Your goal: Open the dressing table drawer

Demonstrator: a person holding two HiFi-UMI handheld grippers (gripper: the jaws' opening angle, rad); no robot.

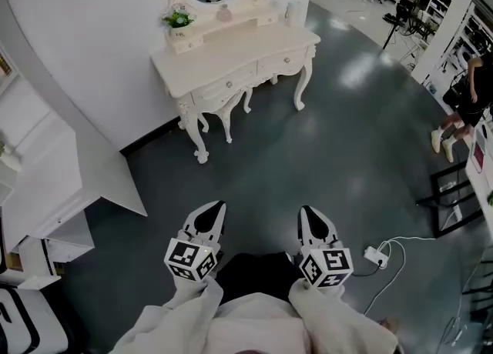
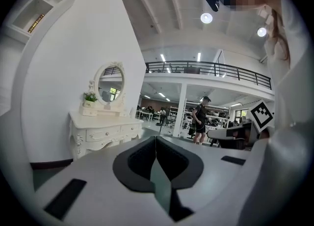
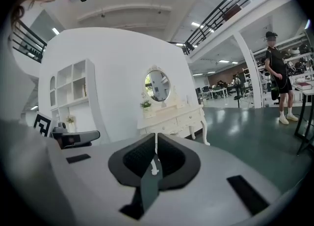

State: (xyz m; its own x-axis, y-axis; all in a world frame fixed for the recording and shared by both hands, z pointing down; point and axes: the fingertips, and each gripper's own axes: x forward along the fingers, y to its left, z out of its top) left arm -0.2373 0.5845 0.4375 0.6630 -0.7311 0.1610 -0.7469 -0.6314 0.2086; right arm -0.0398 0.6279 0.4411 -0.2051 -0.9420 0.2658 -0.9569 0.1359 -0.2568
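Note:
A cream dressing table (image 1: 239, 60) with an oval mirror stands against the white wall, far ahead of me. Its drawers (image 1: 225, 83) are closed, each front with a small knob. It also shows small in the left gripper view, dressing table (image 2: 105, 131), and in the right gripper view, dressing table (image 3: 171, 118). My left gripper (image 1: 216, 208) and right gripper (image 1: 308, 212) are held close to my body, well short of the table. Both are shut with nothing between their jaws, left gripper (image 2: 156, 139), right gripper (image 3: 156, 136).
A small potted plant (image 1: 179, 18) and a bottle (image 1: 292, 11) sit on the table top. White shelving (image 1: 46, 191) stands at my left. A power strip with cable (image 1: 377, 255) lies on the dark floor at right. People (image 1: 462, 106) stand farther right.

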